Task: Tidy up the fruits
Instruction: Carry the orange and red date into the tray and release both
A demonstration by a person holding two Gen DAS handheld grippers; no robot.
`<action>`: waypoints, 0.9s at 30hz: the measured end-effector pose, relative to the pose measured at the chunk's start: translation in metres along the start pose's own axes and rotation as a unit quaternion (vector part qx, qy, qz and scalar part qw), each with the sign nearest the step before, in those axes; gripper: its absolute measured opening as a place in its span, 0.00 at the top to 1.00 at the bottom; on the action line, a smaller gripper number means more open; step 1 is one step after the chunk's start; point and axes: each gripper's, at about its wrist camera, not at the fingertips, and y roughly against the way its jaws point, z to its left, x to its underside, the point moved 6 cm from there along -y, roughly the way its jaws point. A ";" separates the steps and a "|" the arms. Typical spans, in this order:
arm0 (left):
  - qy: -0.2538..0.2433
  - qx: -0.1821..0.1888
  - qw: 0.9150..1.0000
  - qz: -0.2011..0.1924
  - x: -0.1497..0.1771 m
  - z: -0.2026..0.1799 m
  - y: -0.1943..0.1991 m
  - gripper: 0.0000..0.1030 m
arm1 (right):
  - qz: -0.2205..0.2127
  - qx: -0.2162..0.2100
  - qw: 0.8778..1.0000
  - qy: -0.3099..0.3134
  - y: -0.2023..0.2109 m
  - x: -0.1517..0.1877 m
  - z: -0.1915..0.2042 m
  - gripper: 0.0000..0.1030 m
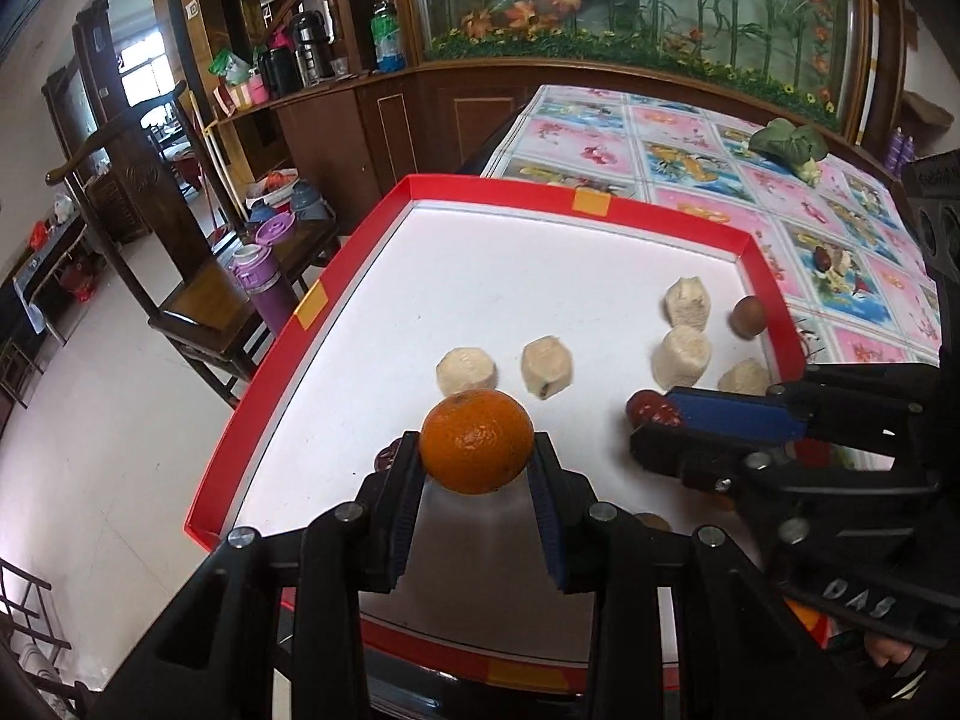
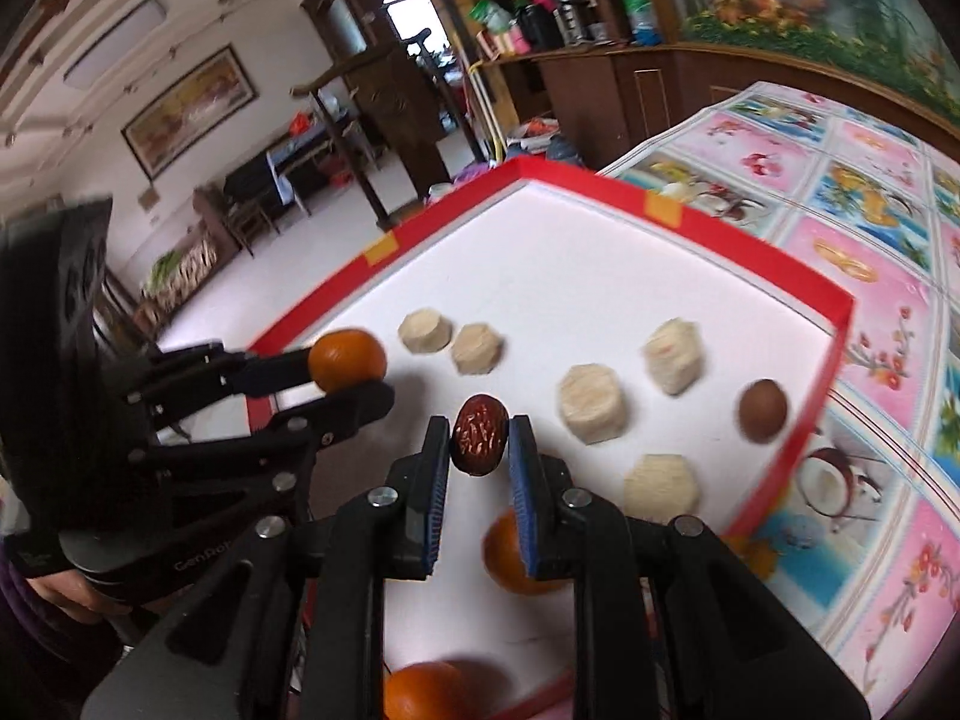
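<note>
My left gripper (image 1: pixel 475 450) is shut on an orange tangerine (image 1: pixel 476 441) and holds it above the red-rimmed white tray (image 1: pixel 510 195). The tangerine also shows in the right wrist view (image 2: pixel 347 359). My right gripper (image 2: pixel 479 441) is shut on a dark red date (image 2: pixel 478 441) above the tray (image 2: pixel 600 183); it shows at the right of the left wrist view (image 1: pixel 654 417). Several pale peeled fruit pieces (image 1: pixel 687 302) (image 2: pixel 593 402) and a brown round fruit (image 1: pixel 748 316) (image 2: pixel 762 410) lie on the tray. Two more tangerines (image 2: pixel 510 558) (image 2: pixel 423 693) lie under the right gripper.
The tray sits on a table with a flowered cloth (image 1: pixel 690 150) (image 2: pixel 870 228). A leafy green vegetable (image 1: pixel 789 144) and a small dark fruit (image 1: pixel 822 257) lie on the cloth. A wooden chair (image 1: pixel 198 306) with a purple bottle (image 1: pixel 264 282) stands left of the table.
</note>
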 end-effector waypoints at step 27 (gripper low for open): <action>0.002 -0.020 0.999 -0.034 -0.031 -0.018 0.022 0.30 | -0.056 -0.028 0.998 -0.026 0.041 -0.015 -0.026 0.45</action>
